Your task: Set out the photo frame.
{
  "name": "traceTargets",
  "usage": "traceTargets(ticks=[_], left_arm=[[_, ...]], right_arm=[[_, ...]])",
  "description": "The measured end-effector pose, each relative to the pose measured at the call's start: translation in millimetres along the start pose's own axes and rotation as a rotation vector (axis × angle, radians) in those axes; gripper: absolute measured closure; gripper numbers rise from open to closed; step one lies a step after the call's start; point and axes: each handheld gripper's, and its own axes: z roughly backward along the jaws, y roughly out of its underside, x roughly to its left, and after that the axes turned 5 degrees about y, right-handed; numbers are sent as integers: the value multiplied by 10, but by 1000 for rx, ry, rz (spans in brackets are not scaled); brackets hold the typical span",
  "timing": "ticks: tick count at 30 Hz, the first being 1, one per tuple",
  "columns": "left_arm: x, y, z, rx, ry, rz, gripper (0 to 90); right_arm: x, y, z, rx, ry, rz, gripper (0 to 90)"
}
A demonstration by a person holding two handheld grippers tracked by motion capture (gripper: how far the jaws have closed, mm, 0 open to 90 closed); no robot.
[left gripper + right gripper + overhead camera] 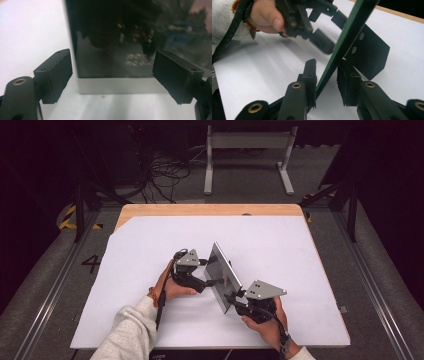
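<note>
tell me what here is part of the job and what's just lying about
In the job:
- dark glossy panel, propped up on its stand
- right gripper, jaws either side of the panel's edge
- left gripper, open in front of the panel's face
- white sheet under it all

Lying about:
- cables on the floor beyond the table
- grey metal frame

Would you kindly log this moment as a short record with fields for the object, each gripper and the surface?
object: thin dark panel with a glossy face, standing on edge and tilted
left gripper: open, jaws to either side of the panel's end, pads clear of it
right gripper: jaws astride the panel's lower edge; grip cannot be told
surface: white sheet on a wooden table
</note>
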Motion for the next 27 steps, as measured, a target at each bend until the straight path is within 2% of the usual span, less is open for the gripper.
traceTargets(ticks=[2,6,11,13,19,22,27], left_arm=[[-5,-4,-3,8,-5,-1,116],[19,6,-4,2,7,0,133],[84,-14,-44,7,68,15,101],[81,-19,-40,16,58,-1,116],[74,-1,38,37,42,-6,253],[40,13,93,57,45,-6,278],[-43,43,169,88,24,-36,326]], right_arm=[[4,5,0,-4,3,-3,701],[-1,10,3,-5,1,-4,703],[-15,18,12,-8,-1,-5,708],[-34,22,17,-9,-7,-8,709],[-88,34,52,-3,-11,-6,730],[-124,49,79,-3,-5,-7,754],[-163,64,100,-5,5,-17,781]])
